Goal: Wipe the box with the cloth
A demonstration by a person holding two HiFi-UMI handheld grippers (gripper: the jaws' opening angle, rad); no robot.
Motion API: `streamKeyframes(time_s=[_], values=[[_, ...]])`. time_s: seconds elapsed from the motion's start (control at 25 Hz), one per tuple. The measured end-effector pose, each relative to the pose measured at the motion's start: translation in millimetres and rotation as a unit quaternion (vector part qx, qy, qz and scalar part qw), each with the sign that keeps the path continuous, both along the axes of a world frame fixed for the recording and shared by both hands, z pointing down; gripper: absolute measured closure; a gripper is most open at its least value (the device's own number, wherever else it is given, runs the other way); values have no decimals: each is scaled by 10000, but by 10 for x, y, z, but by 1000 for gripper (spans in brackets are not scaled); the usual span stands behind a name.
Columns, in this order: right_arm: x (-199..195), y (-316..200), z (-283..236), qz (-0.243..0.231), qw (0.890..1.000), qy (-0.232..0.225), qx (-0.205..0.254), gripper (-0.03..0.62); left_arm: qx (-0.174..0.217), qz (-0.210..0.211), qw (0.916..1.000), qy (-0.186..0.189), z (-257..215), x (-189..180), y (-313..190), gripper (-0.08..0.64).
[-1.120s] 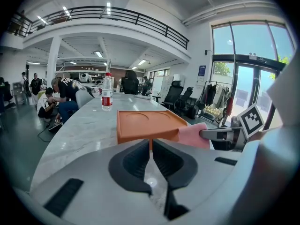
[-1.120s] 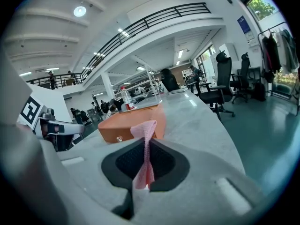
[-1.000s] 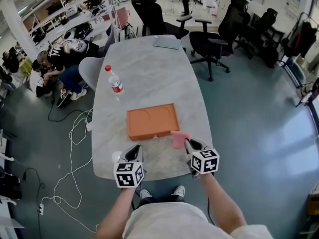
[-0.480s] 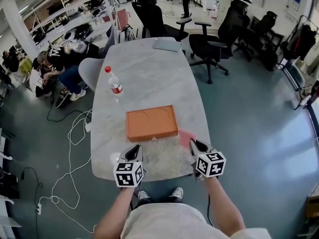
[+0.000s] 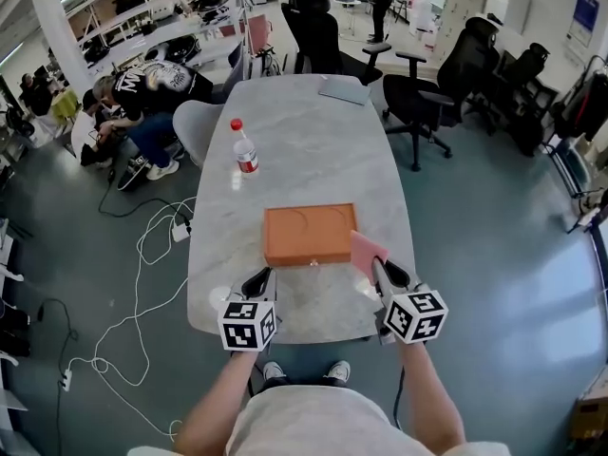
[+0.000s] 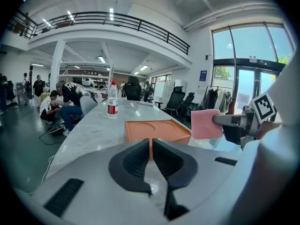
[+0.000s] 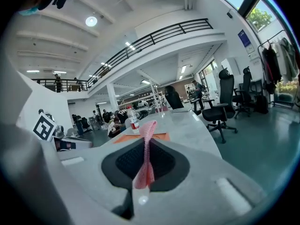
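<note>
The flat orange box with two round hollows in its lid lies on the grey table, near the front edge. A pink cloth hangs upright just off the box's right front corner, and my right gripper is shut on it. In the right gripper view the cloth stands pinched between the jaws, with the box beyond. My left gripper hovers in front of the box's left front corner. Its jaws are shut with nothing between them. The left gripper view shows the box and the cloth.
A water bottle with a red cap stands left of the table's middle. A laptop lies at the far end. Office chairs stand to the right, a seated person and floor cables to the left.
My right gripper has carried the cloth a little to the right, away from the box's near right corner. The left gripper has stayed in place. The head view has shifted slightly.
</note>
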State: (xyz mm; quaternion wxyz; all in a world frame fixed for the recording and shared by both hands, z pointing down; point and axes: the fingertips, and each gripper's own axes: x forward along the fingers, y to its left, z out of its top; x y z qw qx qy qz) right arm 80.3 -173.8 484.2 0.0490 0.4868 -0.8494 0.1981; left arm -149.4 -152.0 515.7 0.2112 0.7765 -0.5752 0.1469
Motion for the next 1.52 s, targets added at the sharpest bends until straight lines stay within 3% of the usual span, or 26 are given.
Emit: streamKeyframes(time_s=[0.52, 0.84, 1.52], values=[[-404, -145, -605, -111, 9963, 380, 764, 577, 464, -266, 9986, -14, -441, -602, -26, 534], [-525, -170, -806, -21, 9927, 546, 1076, 577, 687, -221, 9974, -7, -606, -670, -51, 534], [-589, -192, -772, -18, 9926, 570, 1073, 578, 669, -165, 9976, -48, -543, -648, -114, 534]])
